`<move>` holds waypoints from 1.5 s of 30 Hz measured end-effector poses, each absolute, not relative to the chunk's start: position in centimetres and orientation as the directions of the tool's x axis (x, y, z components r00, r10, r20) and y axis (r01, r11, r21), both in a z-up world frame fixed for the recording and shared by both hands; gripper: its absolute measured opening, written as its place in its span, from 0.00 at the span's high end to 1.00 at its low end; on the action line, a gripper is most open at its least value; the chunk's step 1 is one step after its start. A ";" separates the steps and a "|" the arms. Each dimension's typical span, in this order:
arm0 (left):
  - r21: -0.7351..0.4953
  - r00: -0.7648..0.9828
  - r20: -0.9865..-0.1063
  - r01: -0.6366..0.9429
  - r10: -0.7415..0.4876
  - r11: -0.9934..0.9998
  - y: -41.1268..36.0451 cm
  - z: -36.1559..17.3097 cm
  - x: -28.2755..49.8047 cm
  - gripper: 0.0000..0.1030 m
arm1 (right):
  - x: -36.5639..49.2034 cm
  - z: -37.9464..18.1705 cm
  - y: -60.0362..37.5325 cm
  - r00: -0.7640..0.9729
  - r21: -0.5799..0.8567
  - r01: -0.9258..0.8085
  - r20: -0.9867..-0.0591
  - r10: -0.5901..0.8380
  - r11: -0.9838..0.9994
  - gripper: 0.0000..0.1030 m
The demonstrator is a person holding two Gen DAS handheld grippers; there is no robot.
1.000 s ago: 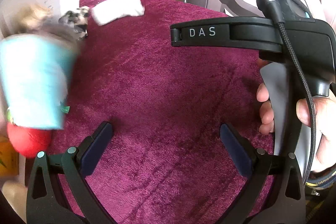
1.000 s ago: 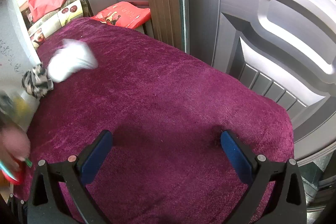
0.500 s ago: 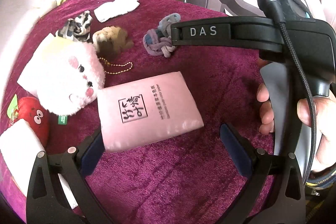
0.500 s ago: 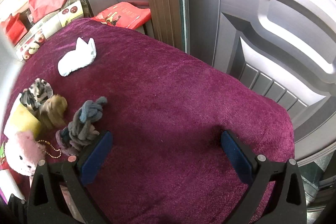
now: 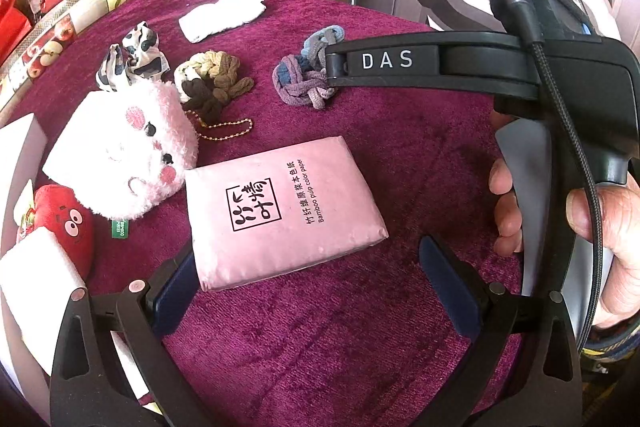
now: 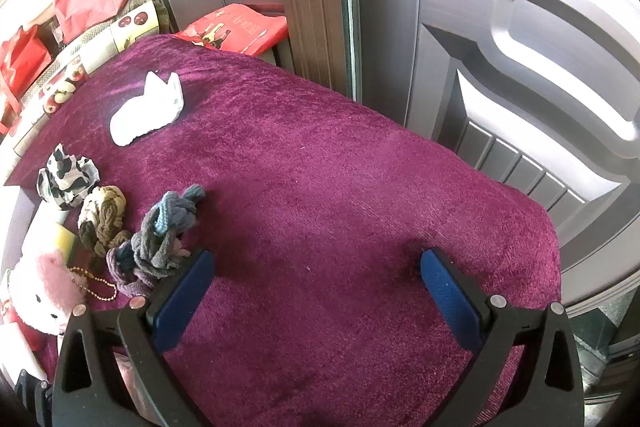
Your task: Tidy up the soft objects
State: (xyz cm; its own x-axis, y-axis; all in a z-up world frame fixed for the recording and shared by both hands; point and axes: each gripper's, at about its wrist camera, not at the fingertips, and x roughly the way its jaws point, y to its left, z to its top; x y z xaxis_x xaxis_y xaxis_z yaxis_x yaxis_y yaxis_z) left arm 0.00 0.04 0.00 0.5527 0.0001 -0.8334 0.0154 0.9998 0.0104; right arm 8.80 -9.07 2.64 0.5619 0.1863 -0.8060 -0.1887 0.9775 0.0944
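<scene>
Left wrist view, left gripper (image 5: 310,277): we see its jaws spread wide with nothing between the pads; the left pad sits just beside the near corner of the pink tissue pack (image 5: 284,213).
Left wrist view, tissue pack: it lies flat on the magenta table (image 5: 400,155) at the centre, tilted.
Left wrist view, plush toys: at 9 o'clock we find a pink-and-white plush face (image 5: 128,159) touching the pack's left edge, and a red plush (image 5: 64,223) at 8 o'clock.
Left wrist view, hair ties: at 11 o'clock a cow-print scrunchie (image 5: 134,57) and a brown knotted bundle (image 5: 212,81); at 12 o'clock a blue-grey bundle (image 5: 306,75) and, farther off, a white cloth (image 5: 222,13).
Left wrist view, right gripper (image 5: 440,61): it crosses at 2 o'clock, held by the right hand (image 5: 600,223); we cannot tell its opening here.
Right wrist view, right gripper (image 6: 316,291): we see blue pads wide apart over bare table (image 6: 360,187).
Right wrist view, soft objects: they cluster from 8 to 10 o'clock, the blue-grey bundle (image 6: 160,239) just beside the left pad, the white cloth (image 6: 148,113) at 10 o'clock.
</scene>
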 end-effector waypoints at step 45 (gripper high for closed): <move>-0.190 0.811 -0.584 -0.098 -0.032 0.977 6.7 9.3 -11.9 0.00 | 7.8 4.4 -11.0 0.624 0.248 -0.274 -0.690 0.368 0.929 0.00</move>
State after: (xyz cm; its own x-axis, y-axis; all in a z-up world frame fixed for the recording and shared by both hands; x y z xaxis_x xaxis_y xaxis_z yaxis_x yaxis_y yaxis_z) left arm -11.92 6.72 9.29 0.8109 -0.0323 -0.5843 -0.0977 0.9770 -0.1896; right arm 7.83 -11.00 4.43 0.6241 0.3676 -0.6895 -0.2739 0.9294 0.2475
